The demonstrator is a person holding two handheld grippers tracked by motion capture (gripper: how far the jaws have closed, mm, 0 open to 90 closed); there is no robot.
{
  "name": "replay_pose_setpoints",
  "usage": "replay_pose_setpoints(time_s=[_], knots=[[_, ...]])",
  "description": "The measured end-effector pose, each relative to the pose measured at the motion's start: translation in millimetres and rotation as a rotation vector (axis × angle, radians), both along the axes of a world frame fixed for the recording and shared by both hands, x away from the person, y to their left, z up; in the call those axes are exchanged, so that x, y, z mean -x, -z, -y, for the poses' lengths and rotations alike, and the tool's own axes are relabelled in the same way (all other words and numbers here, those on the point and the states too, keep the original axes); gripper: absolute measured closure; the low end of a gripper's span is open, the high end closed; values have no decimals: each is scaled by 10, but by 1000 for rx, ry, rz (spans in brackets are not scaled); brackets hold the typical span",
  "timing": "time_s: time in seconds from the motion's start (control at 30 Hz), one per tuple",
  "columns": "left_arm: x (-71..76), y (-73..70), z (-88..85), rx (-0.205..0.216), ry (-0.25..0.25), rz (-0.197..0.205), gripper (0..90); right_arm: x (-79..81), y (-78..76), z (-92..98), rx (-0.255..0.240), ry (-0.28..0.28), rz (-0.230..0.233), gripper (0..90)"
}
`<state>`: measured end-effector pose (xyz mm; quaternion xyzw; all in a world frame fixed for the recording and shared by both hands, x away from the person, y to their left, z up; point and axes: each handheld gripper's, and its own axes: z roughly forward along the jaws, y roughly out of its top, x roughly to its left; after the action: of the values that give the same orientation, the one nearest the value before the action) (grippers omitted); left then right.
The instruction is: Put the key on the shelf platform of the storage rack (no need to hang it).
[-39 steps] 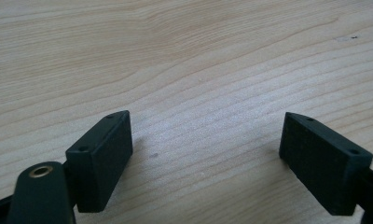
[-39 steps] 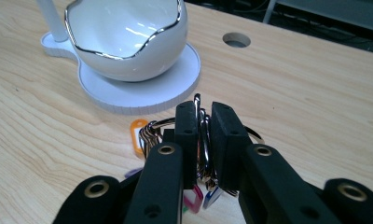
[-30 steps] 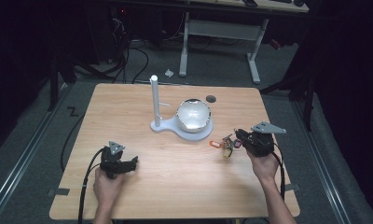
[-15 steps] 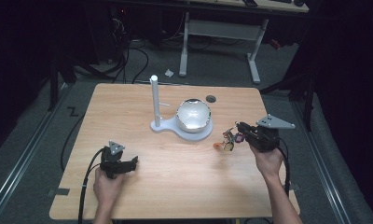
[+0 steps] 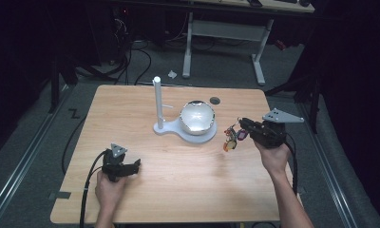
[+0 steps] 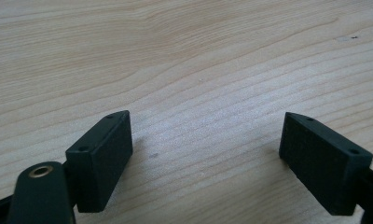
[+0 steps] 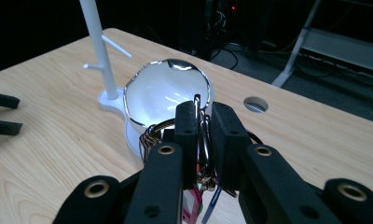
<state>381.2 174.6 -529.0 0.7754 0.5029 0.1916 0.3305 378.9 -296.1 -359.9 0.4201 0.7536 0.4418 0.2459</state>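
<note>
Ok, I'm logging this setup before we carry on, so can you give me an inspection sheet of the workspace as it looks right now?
Surface: light wooden table, with a round hole near the far edge.
Job's things: white stand with an upright peg post; shiny bowl on its base; bunch of keys and rings held off the table.
Clutter: nothing seen on the table.
Grippers: left hand-held gripper low over bare wood, jaws wide apart; right hand-held gripper shut on the bunch, beside the bowl.
Cables: black cable trails from the left gripper over the near edge.
Surroundings: dark room, floor cables, white desk frame behind.
</note>
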Motion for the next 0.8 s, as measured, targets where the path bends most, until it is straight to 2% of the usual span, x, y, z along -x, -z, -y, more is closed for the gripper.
replay_pose_setpoints(time_s=[0.67, 0.8], knots=[[0, 0, 0, 1, 0, 0, 177, -203, -324, -234, 32, -71, 27, 822], [0, 1, 0, 1, -1, 0, 177, -254, -374, -284, 20, -79, 30, 822]])
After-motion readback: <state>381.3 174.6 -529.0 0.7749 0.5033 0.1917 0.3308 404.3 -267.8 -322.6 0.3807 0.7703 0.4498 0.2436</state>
